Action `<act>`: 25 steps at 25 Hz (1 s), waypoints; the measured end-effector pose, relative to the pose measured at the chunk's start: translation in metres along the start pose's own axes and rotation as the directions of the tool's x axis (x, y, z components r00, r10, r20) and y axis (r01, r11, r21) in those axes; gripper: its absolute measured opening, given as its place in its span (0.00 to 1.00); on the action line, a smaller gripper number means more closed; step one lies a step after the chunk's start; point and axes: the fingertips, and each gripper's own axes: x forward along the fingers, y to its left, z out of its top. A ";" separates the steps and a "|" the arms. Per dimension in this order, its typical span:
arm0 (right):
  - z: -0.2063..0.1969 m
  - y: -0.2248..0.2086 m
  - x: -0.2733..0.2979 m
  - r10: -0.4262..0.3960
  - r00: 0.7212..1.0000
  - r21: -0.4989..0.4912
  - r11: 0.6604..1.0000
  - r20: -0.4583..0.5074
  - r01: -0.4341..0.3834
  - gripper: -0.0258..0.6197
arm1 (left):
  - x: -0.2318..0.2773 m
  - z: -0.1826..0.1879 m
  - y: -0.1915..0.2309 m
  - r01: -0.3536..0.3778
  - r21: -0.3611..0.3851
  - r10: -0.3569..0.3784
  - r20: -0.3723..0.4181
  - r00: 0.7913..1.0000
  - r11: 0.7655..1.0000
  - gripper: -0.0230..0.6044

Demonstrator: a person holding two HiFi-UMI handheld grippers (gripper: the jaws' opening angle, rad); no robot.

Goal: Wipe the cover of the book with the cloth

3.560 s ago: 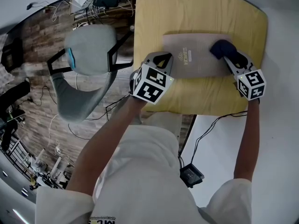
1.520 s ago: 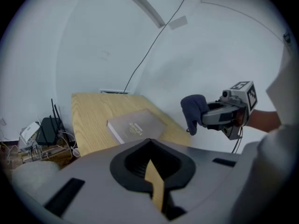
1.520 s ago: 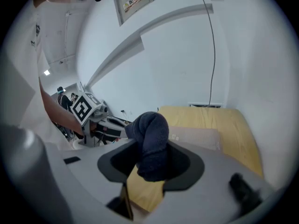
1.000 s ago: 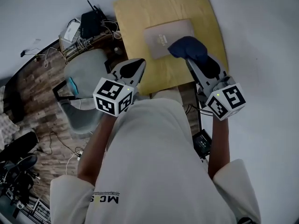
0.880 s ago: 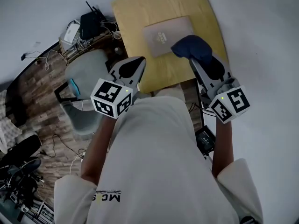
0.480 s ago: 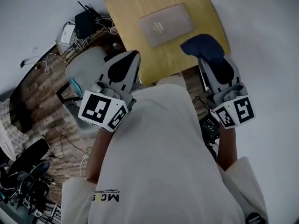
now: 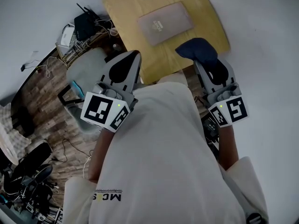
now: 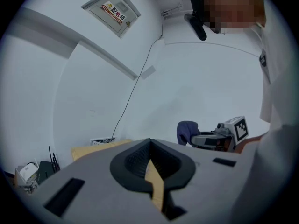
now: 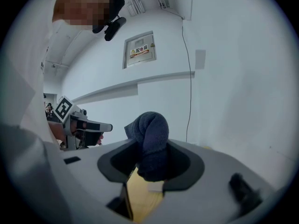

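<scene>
The brownish-grey book (image 7: pixel 164 23) lies flat on the yellow table (image 7: pixel 140 3), with nothing on its cover. My right gripper (image 7: pixel 202 64) is held above the table's near right corner, shut on the dark blue cloth (image 7: pixel 198 49). In the right gripper view the cloth (image 9: pixel 149 141) bulges up in a roll between the jaws. My left gripper (image 7: pixel 132 56) hangs off the table's near left edge, shut with nothing in it; its jaws meet in the left gripper view (image 8: pixel 149 146). Both grippers are apart from the book.
A grey chair (image 7: pixel 86 66) stands left of the table, over a wooden floor with a black router (image 7: pixel 86 24) and cables. A black adapter (image 7: pixel 210 125) lies on the floor at the right. A white wall with an electrical box (image 9: pixel 140 50) faces the grippers.
Both grippers have drawn back from the book toward the person's body. The cloth came off the cover with the right gripper. Over the last half second there is only a slight shift.
</scene>
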 end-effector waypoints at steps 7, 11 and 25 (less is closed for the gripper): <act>0.001 0.000 0.004 -0.036 0.999 -0.024 0.999 -0.022 0.035 0.30 | 0.003 -0.008 -0.003 0.004 -0.014 -0.005 -0.017 1.000 1.000 0.05; -0.001 -0.001 0.009 -0.023 0.999 -0.017 1.000 -0.037 0.022 0.30 | 0.007 -0.007 -0.003 0.006 -0.006 -0.006 -0.016 1.000 1.000 0.05; 0.001 0.002 -0.003 -0.017 0.999 -0.058 0.998 -0.041 0.014 0.30 | 0.010 -0.008 -0.014 -0.004 -0.004 0.004 -0.019 1.000 1.000 0.05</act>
